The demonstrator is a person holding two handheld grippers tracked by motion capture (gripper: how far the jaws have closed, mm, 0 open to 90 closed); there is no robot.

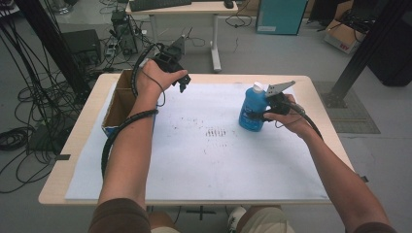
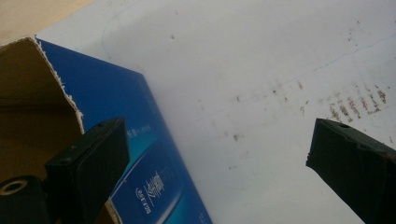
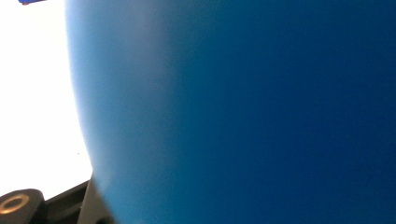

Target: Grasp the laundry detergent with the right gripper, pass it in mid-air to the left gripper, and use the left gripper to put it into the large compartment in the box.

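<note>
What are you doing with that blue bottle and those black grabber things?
A person sits at a table covered by a white sheet, with a hand-held gripper in each hand. The right hand-held gripper is shut on an upright blue plastic bottle with a white cap, which stands on the sheet. The left hand-held gripper is open and empty, held above the sheet beside an open blue-sided cardboard box at the table's left edge.

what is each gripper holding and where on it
The right gripper has its jaws clamped on the lower body of the upright blue bottle. The left gripper holds nothing; its jaws stand open by the cardboard box.
</note>
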